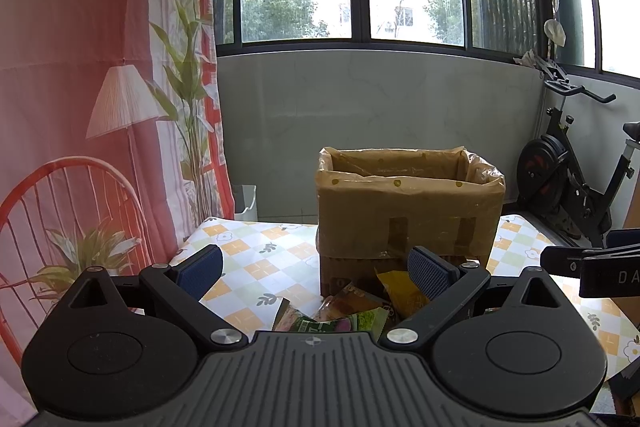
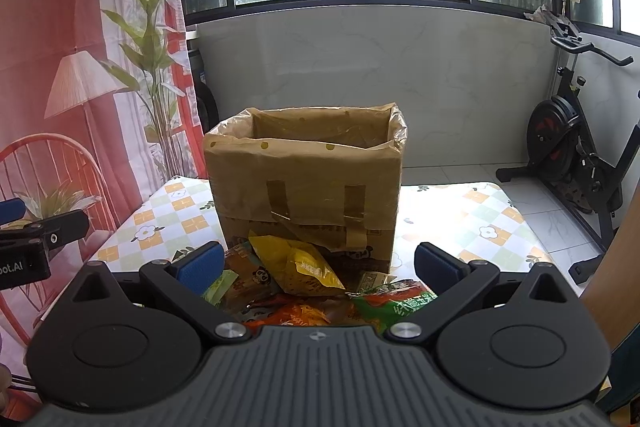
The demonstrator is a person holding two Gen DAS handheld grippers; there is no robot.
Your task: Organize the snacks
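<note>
A cardboard box point(image 1: 408, 211) lined with a yellow plastic bag stands open on the table point(image 1: 256, 251); it also shows in the right wrist view point(image 2: 304, 179). A pile of snack packets lies in front of it: a yellow packet point(image 2: 300, 263), orange packets point(image 2: 296, 311) and a green one point(image 2: 400, 303). In the left wrist view the yellow packet point(image 1: 400, 291) and a green packet point(image 1: 344, 321) show. My left gripper point(image 1: 316, 271) is open and empty above the pile's left side. My right gripper point(image 2: 318, 265) is open and empty above the pile.
The table has a checked floral cloth point(image 2: 480, 219). An exercise bike point(image 2: 576, 143) stands at the right. A printed curtain point(image 1: 80, 107) hangs at the left. A white bin point(image 1: 246, 203) sits behind the table. Each gripper shows at the other's view edge point(image 1: 592, 263).
</note>
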